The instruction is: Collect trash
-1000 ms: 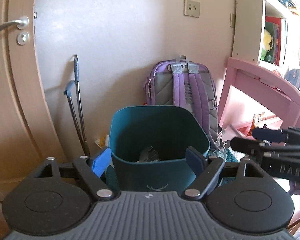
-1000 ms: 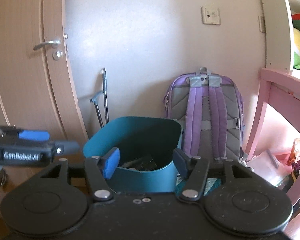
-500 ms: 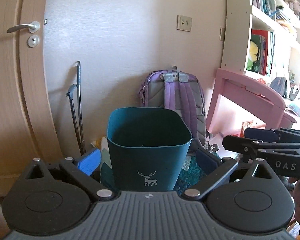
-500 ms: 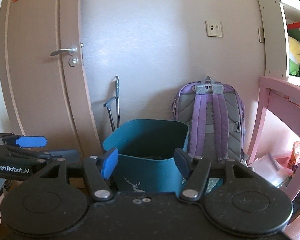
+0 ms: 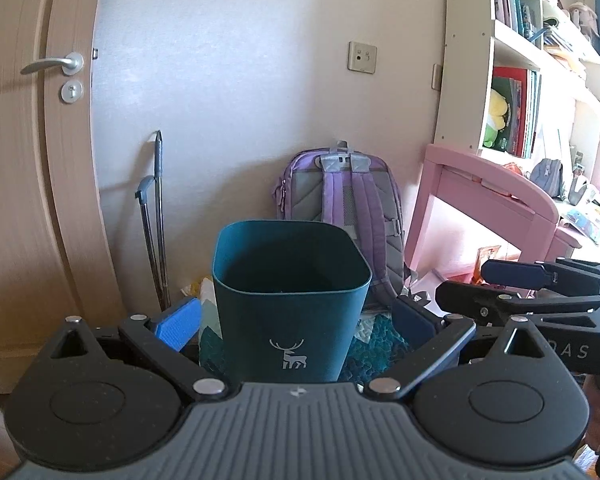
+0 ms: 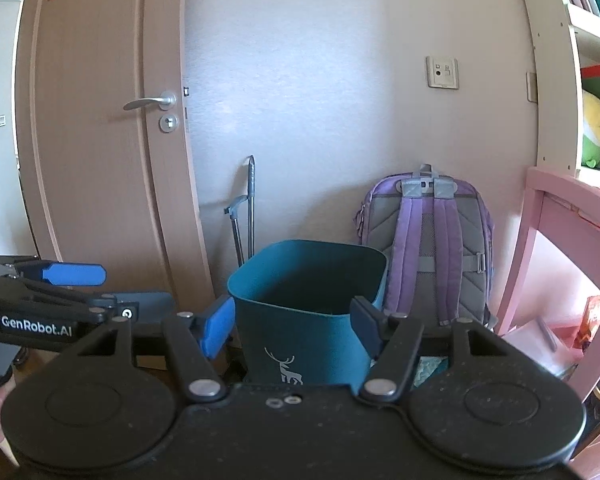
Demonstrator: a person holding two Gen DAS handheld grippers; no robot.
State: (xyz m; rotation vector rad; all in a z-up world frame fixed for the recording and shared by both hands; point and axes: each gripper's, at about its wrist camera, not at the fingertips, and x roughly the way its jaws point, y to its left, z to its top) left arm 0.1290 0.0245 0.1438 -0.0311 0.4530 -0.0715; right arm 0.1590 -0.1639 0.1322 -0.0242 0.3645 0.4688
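Observation:
A teal trash bin (image 5: 288, 304) with a white deer mark stands on the floor by the wall; it also shows in the right wrist view (image 6: 308, 312). Its inside is dark and I cannot make out its contents. My left gripper (image 5: 296, 322) is open and empty, a short way back from the bin. My right gripper (image 6: 292, 326) is open and empty, also back from the bin. Each gripper shows at the edge of the other's view: the right one (image 5: 500, 284) and the left one (image 6: 100, 288).
A purple backpack (image 5: 340, 200) leans on the wall behind the bin. A pink desk (image 5: 492, 200) and white shelves (image 5: 520, 80) stand right. A wooden door (image 6: 100, 140) is left, with a grey handled tool (image 5: 156, 220) beside it. Patterned teal cloth (image 5: 380, 340) lies by the bin.
Both grippers have pulled back and up from the bin. The bin now looks smaller and its front deer mark shows; the trash seen inside it earlier is out of sight.

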